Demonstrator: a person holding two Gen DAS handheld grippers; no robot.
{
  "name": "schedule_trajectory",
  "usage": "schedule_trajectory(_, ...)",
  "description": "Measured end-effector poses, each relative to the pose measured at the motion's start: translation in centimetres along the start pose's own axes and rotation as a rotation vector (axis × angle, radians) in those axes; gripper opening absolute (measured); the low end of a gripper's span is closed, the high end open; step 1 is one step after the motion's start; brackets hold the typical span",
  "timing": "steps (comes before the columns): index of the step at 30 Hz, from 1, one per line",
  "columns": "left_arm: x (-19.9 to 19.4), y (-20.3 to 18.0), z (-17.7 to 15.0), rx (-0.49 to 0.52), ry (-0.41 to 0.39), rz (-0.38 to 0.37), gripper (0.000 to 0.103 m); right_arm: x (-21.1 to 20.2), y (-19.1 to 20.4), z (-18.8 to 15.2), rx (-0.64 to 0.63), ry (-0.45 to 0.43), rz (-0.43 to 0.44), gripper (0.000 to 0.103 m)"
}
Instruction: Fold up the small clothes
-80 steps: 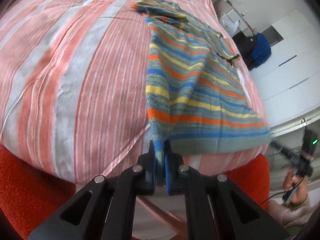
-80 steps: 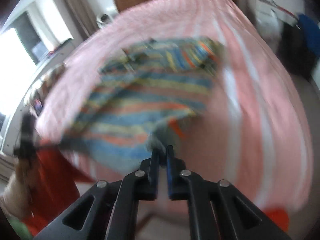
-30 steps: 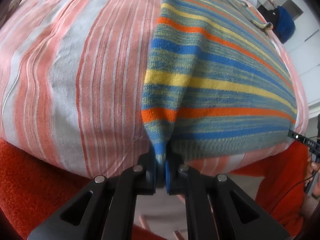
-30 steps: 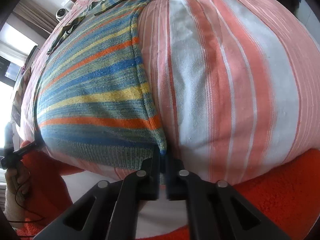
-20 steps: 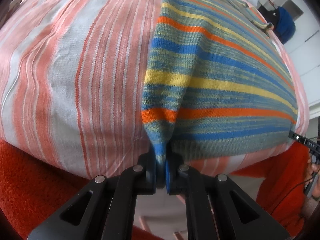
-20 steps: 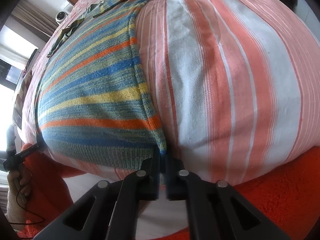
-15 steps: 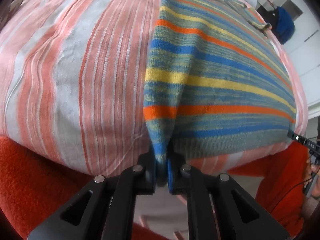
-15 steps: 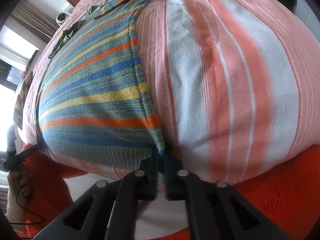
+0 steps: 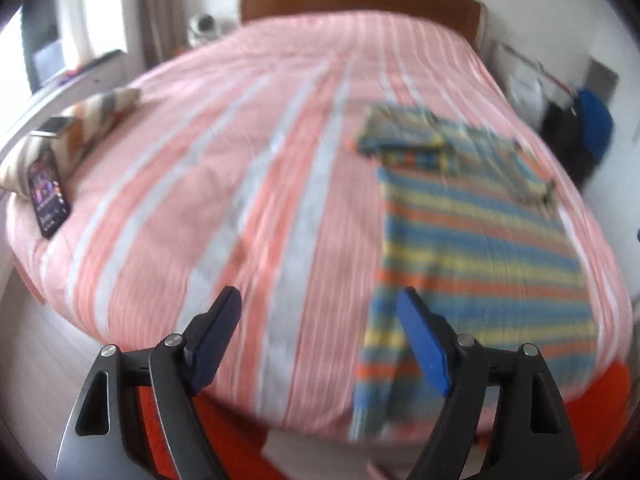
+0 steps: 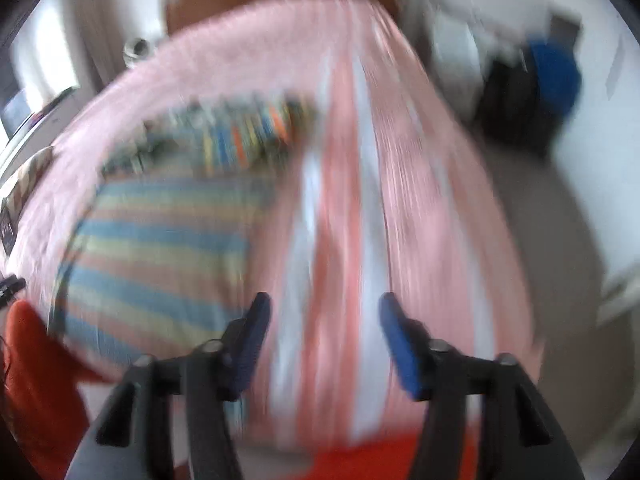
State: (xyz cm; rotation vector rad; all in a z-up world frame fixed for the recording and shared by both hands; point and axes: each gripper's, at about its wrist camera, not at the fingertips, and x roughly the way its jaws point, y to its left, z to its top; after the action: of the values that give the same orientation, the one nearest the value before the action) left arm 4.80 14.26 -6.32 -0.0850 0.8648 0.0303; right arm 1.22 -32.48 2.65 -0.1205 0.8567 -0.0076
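The jaws of the left gripper (image 9: 318, 302) and of the right gripper (image 10: 324, 306) are spread wide, and nothing is held between them. The striped sweater (image 9: 476, 240) is laid flat on the bed (image 9: 224, 184) near its foot edge, its hem draped over that edge. A phone (image 9: 48, 196) is seen at the bed's far-left edge, propped against a pillow (image 9: 80, 128).

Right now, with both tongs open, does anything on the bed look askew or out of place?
Yes: the striped sweater's near left hem corner droops over the bed edge instead of lying flat. A phone also sits by the pillow.
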Motion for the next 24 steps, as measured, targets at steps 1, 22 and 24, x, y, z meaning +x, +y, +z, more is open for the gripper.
schedule_trajectory(1,0.2,-0.2,0.2,-0.012,-0.008,0.017,0.082,0.7,1.1,1.4,-0.045,-0.023,0.014,0.069)
schedule_trajectory(22,1.6,1.9,-3.8,-0.065,0.131,0.025,0.082,16.0,-4.5,10.9,0.082,-0.021,-0.054,0.004)
schedule_trajectory(24,1.8,1.0,-3.9,-0.057,0.139,-0.001,0.082,13.7,-10.5,9.9,0.172,-0.037,-0.144,0.004)
